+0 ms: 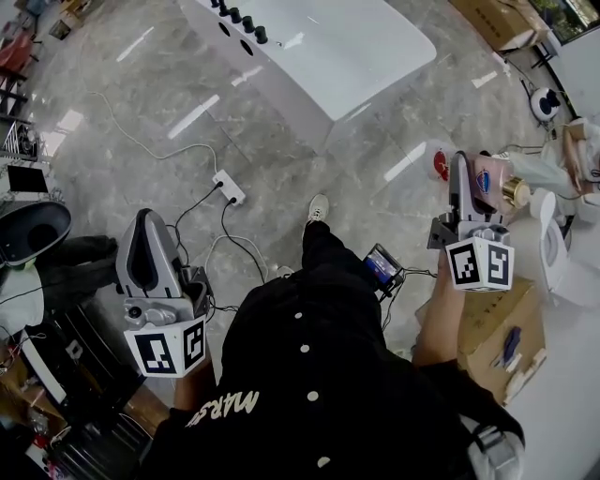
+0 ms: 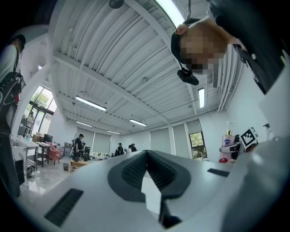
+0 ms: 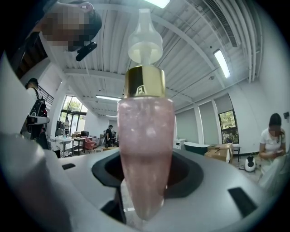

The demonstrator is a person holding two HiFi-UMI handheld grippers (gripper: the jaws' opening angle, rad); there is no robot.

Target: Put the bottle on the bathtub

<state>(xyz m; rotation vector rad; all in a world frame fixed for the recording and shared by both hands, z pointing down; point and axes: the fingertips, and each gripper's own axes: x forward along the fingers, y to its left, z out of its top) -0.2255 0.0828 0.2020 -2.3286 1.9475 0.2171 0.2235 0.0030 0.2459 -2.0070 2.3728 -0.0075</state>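
- Judged to be mid-carry: gripping the bottle [image 1: 489, 184] in the right gripper [image 1: 461, 178] at the right edge of the head view, well apart from the white bathtub [image 1: 356, 52] at top centre.
- Seen in the right gripper view: clamped on the lower pink body, holding it upright, with gold collar and white pump standing clear above the jaws.
- Hold that squeeze as it is. Probably smooth plastic narrowing toward the base, so prone to slide out if loosened, and likely top-heavy with the pump.
- Carry it upright and level toward the upper middle of the head view, across the grey stone floor [image 1: 187, 112].
- Step around the power strip [image 1: 229, 187] and its cables at centre left, lying between here and the tub. Likely a trip risk.
- Aim for a flat stretch of the tub's rim, away from the row of dark knobs [image 1: 240, 21] at the very top. Width of the free rim impossible to judge from here.
- Lower to full, flat contact of the base before loosening the jaws, then draw straight back to avoid knocking the pump.
- Leave the left gripper [image 1: 144, 230], closed with nothing between its pads, low at the left side. Bring it up only to steady a wobbling bottle.
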